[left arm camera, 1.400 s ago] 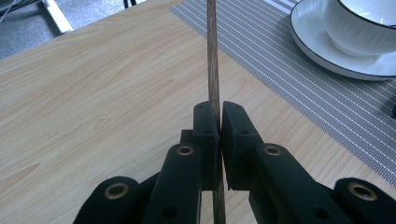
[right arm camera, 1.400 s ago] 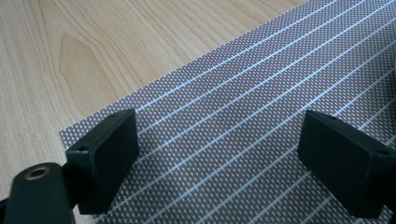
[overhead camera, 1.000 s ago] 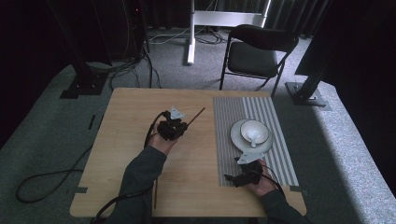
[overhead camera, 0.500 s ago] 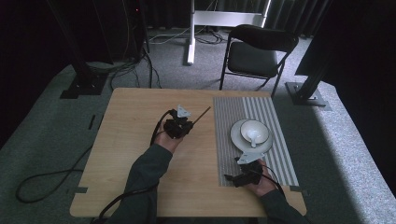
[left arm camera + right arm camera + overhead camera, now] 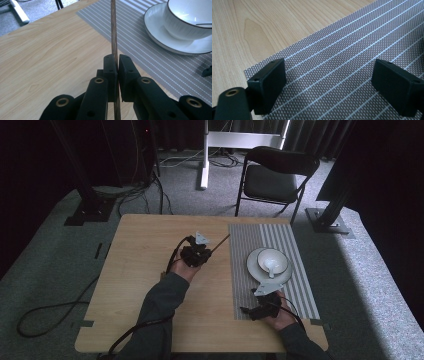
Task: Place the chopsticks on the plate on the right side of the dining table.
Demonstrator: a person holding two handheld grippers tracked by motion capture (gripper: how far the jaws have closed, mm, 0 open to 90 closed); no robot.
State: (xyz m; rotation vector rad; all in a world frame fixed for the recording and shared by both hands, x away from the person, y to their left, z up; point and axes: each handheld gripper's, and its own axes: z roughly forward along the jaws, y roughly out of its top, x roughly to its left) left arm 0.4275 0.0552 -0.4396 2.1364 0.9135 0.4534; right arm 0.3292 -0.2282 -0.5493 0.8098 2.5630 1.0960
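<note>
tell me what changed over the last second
The left gripper, shut on the chopstick, moved right across the table toward the placemat, so the stick's tip now reaches the mat's edge. The right gripper stayed open, low over the mat's near corner. The plate, the bowl on it and the spoon did not move.

A light wooden table (image 5: 140,270) is seen from above, on grey carpet (image 5: 60,260); a grey striped placemat (image 5: 300,285) is laid on its right half; a white saucer (image 5: 254,270) is set on the placemat, with a white dark-rimmed bowl (image 5: 272,260) on it and a white spoon (image 5: 270,268) resting inside; a black folding chair (image 5: 275,175) is placed beyond the table; a black cable (image 5: 45,312) is trailed over the carpet at the left; a white stand base (image 5: 205,157) is seen at the back.
</note>
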